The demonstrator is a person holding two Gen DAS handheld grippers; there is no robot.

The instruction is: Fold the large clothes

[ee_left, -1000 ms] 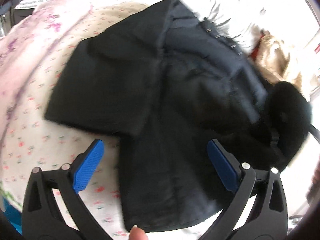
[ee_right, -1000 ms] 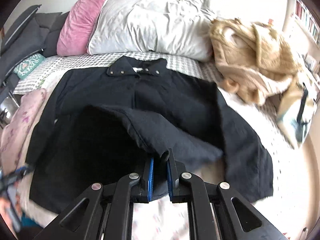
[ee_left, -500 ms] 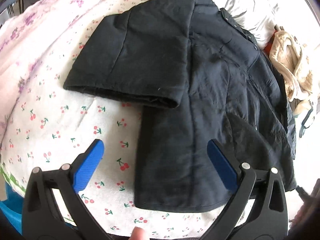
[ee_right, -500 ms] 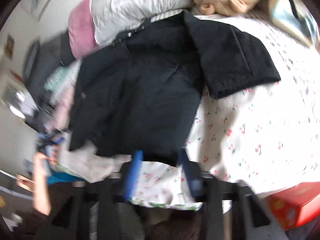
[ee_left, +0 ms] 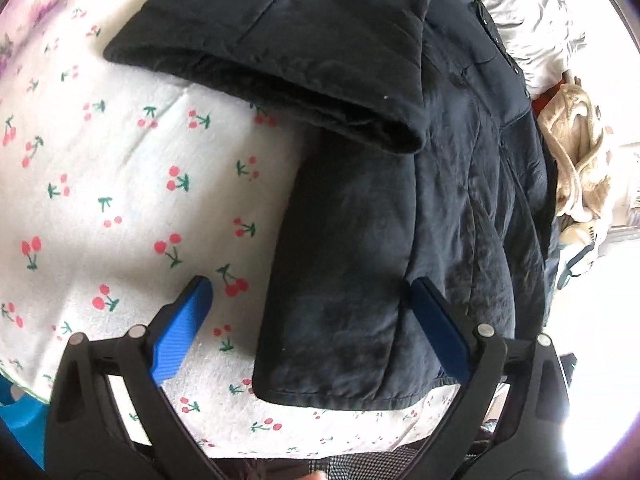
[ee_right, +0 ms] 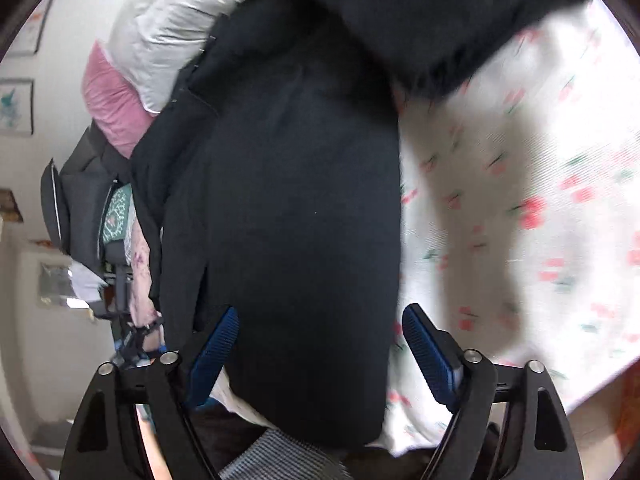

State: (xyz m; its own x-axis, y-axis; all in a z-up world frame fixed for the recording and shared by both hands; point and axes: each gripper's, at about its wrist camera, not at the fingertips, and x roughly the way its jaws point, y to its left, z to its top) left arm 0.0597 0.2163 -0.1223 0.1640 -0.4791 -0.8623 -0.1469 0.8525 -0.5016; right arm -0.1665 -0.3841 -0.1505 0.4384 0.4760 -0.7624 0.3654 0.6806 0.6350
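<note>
A black jacket (ee_left: 400, 208) lies spread on the bed (ee_left: 120, 184), over a white sheet printed with cherries, its hem near the bed's near edge and its collar toward the pillows at the head. One sleeve (ee_left: 288, 52) is folded across the sheet beside the jacket's body. The left hand-held gripper (ee_left: 310, 316) hangs wide open above the jacket's lower corner, holding nothing. The right hand-held gripper (ee_right: 320, 332) is also spread wide and empty, over the hem at the jacket's other side. A white pillow (ee_right: 176, 20) and a pink pillow (ee_right: 116, 108) rest at the head of the bed, and a beige garment (ee_left: 580, 160) lies beyond the jacket.
</note>
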